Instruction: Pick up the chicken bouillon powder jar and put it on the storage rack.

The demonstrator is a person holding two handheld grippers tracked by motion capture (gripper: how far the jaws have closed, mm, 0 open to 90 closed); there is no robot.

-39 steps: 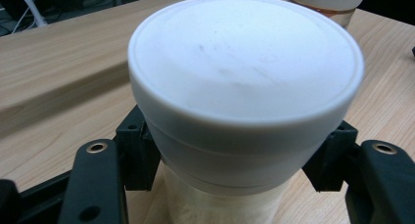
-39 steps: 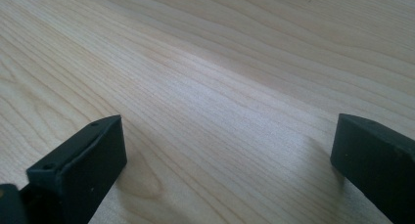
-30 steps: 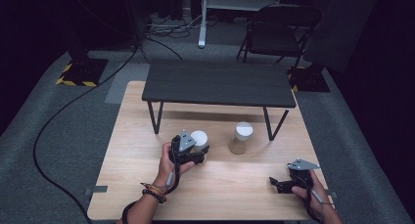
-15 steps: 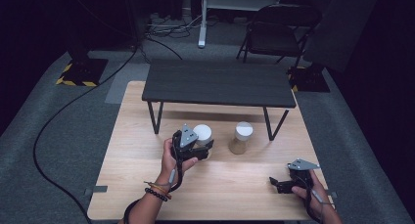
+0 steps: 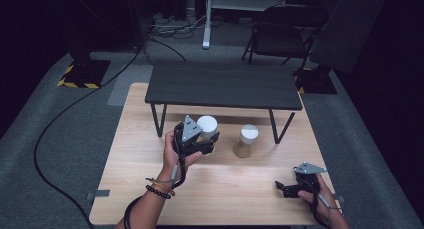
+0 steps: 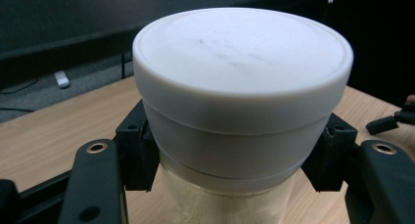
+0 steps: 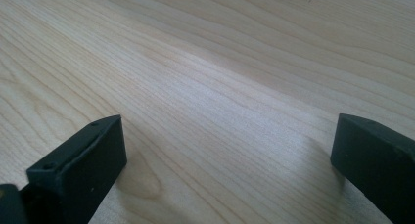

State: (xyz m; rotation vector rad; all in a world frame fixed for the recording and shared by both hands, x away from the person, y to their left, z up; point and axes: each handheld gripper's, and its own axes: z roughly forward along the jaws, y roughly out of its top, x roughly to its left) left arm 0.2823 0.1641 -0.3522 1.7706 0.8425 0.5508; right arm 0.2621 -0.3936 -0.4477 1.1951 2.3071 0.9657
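My left gripper (image 5: 206, 140) is shut on a clear jar with a white lid (image 5: 207, 125) and holds it upright above the wooden table (image 5: 135, 159). In the left gripper view the black pads (image 6: 139, 150) press on both sides of the jar (image 6: 242, 87) just under the lid's rim. A second jar with a white lid (image 5: 246, 141) stands on the table to the right of the held one. My right gripper (image 5: 284, 188) rests low near the table's front right corner; in the right gripper view its jaws (image 7: 227, 150) stand wide apart over bare wood.
A low black bench (image 5: 223, 86) on thin legs stands across the back of the wooden table, just behind both jars. A folding chair (image 5: 282, 36) and cables (image 5: 60, 124) are on the carpet beyond and to the left.
My left gripper has risen with the white-lidded jar, which now sits higher and closer to the bench edge in the high view. The right gripper has stayed where it was.
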